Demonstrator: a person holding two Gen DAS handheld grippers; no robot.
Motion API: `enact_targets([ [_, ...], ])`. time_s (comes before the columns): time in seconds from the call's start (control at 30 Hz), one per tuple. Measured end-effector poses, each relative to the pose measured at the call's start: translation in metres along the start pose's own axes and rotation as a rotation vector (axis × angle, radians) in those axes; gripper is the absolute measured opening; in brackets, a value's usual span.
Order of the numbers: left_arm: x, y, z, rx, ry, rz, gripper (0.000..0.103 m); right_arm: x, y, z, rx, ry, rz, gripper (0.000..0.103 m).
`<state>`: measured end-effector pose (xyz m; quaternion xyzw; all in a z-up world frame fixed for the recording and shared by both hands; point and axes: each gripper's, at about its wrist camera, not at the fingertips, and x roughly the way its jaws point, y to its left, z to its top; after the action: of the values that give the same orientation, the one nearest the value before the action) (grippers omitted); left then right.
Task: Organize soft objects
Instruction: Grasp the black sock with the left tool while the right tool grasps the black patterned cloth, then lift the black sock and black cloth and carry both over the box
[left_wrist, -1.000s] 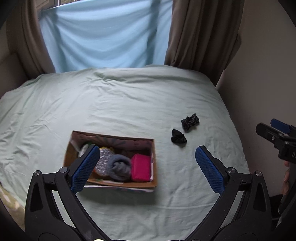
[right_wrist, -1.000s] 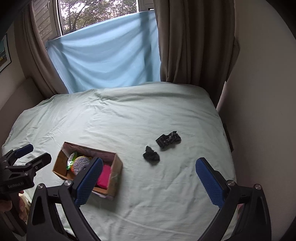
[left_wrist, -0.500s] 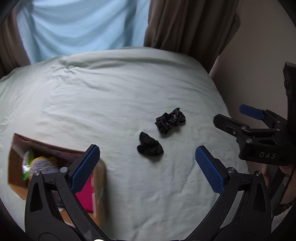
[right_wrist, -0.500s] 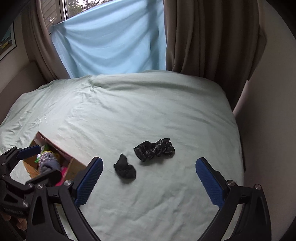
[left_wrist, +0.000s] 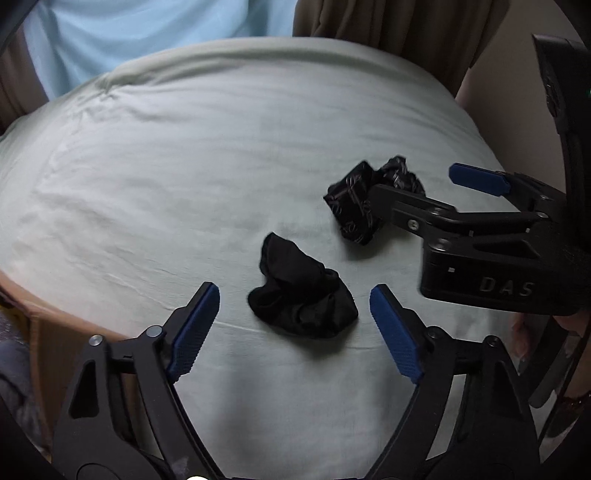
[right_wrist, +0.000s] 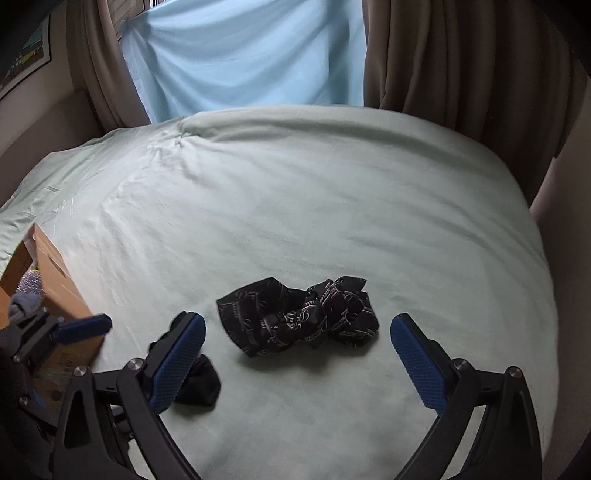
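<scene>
As seen: two black cloth bundles | one cardboard box, contents probably soft

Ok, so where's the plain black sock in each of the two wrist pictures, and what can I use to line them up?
Left wrist: the plain black sock lies low in the middle on the bed sheet, between the left claw's open pads.
Right wrist: the same sock is lower left, partly hidden behind a blue pad of the right claw.
Shared landmark: the patterned black cloth, beside the sock in both.
</scene>
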<state>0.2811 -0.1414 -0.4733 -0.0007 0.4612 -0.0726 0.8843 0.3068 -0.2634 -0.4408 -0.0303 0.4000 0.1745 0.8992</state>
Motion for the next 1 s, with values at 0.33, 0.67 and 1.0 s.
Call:
enact_targets([
  [0.33, 0.037, -0.004, -0.007, 0.034, 0.009, 0.014, 0.057, 0.061, -0.003, -0.01, -0.052, 0.02, -0.01, 0.099],
  [0.67, 0.031, 0.008, -0.002, 0.03, 0.013, -0.004, 0.02, 0.071, 0.005, -0.011, -0.07, 0.015, -0.039, 0.06],
  [1.0, -0.01, 0.016, 0.003, 0.011, -0.024, -0.014, 0.019, 0.046, 0.021, -0.008, -0.063, -0.017, -0.015, 0.042],
])
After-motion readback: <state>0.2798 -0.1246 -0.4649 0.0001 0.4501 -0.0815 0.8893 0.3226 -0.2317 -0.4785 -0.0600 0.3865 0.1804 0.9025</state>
